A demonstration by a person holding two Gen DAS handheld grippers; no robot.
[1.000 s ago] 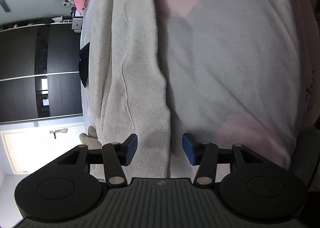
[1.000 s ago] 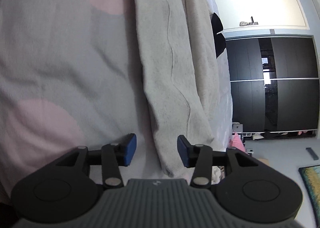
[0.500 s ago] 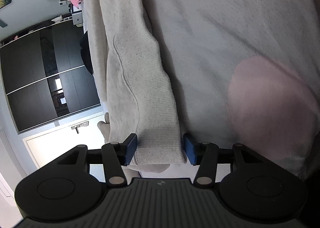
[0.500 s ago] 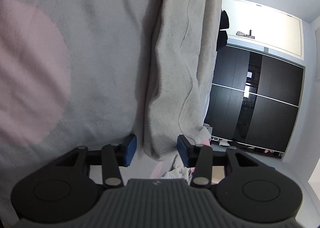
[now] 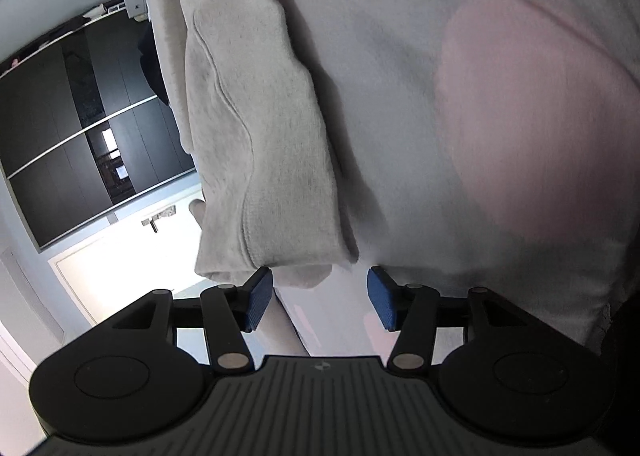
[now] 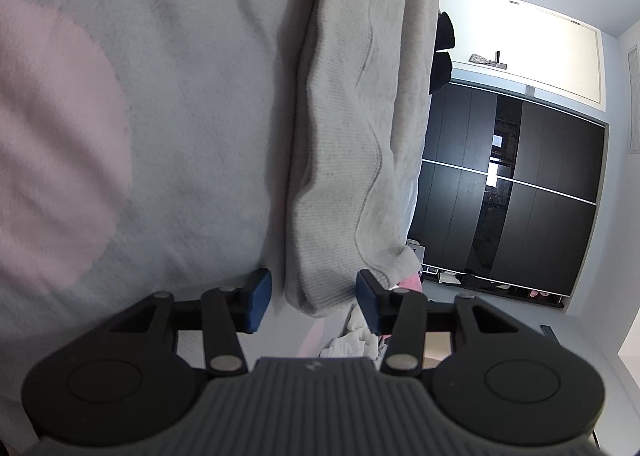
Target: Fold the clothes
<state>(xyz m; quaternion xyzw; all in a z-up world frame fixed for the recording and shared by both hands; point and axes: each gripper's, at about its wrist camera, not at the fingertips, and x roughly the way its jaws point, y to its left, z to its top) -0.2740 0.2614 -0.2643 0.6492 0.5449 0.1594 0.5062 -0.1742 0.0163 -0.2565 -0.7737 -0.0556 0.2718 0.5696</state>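
Left wrist: left gripper jaws apart, holding nothing | grey knit garment lies folded on the spotted bedspread | right gripper likewise gaping, hem end between its pads, probably lining up a pinch.

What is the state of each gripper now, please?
Left gripper: open, holding nothing; the grey garment ends just ahead of its fingers.
Right gripper: open, garment end between its fingers, not pinched.

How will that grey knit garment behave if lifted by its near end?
The grey knit garment looks floppy: it lies in soft, wavy folds. Probably light, and its fuzzy ribbed surface should grip rather than slip. Unheld parts would likely sag.
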